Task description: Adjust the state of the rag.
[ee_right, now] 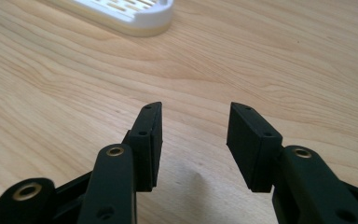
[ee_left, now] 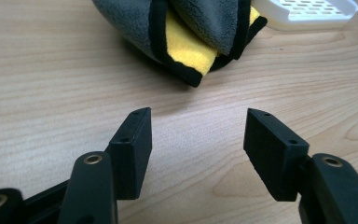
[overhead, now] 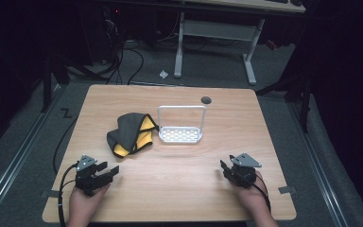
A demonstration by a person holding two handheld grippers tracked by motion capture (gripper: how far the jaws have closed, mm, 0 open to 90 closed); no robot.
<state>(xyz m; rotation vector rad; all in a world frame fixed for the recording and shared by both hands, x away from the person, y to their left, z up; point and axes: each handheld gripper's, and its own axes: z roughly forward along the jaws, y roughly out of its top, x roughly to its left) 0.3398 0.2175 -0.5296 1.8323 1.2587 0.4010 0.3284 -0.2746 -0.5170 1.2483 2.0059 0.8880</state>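
On the wooden table (overhead: 170, 161) a grey-and-yellow cloth (overhead: 130, 134) is lying bunched just beside the white rack (overhead: 180, 135), while the left gripper (ee_left: 196, 140) and right gripper (ee_right: 195, 140) are hovering empty, jaws apart — a careless grab risks nudging the rack.

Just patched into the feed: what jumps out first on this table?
The crumpled grey and yellow cloth lies left of centre on the wooden table, and the white perforated rack with its upright handle stands just to its right. At the near edge, the left gripper and right gripper sit in the person's hands with fingers open and nothing between them.
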